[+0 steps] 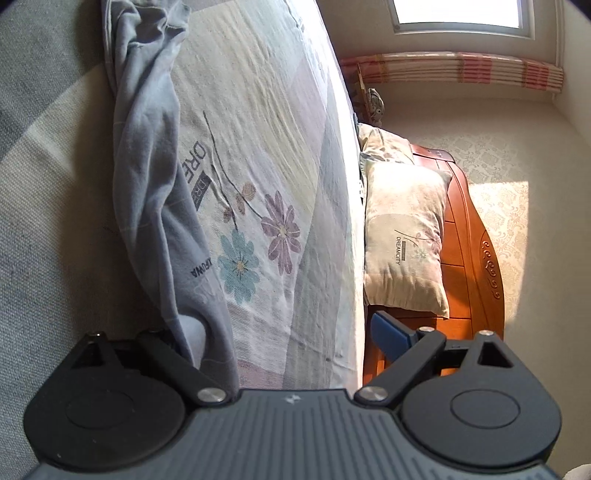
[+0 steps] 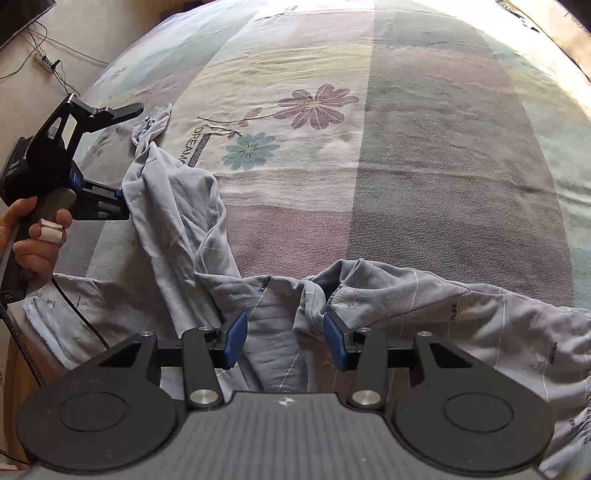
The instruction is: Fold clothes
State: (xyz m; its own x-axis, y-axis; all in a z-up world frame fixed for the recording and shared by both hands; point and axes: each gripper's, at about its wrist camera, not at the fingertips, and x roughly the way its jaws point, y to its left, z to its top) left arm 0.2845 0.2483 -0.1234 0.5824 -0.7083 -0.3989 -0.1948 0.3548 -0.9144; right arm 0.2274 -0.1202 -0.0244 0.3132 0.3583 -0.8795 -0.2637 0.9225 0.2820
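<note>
Spread across the near part of a bed (image 2: pixel 406 147) lies a crumpled grey-blue garment (image 2: pixel 424 314) with thin pale lines and small dark lettering. The bed's cover has wide pastel bands, a purple flower and a teal flower printed on it.

From the right wrist view, the right tool (image 2: pixel 283 338) hovers low over the garment's middle, its two blue-padded fingers (image 2: pixel 233 341) spread apart with bunched fabric lying between them, nothing gripped.

At the left of that view, a hand (image 2: pixel 33 236) with a white bandage on one finger holds the left tool (image 2: pixel 118 162). That tool is wide open; its lower finger sits against a lifted fold of the garment, its upper finger well above the cloth.

From the left wrist view, the same fold hangs as a long twisted strip (image 1: pixel 147 184) beside one finger (image 1: pixel 391 334), the tool (image 1: pixel 288 332) released. Beyond the bed stand a printed pillow (image 1: pixel 404 240), a wooden headboard (image 1: pixel 469 258) and a sunlit window (image 1: pixel 458 14).
</note>
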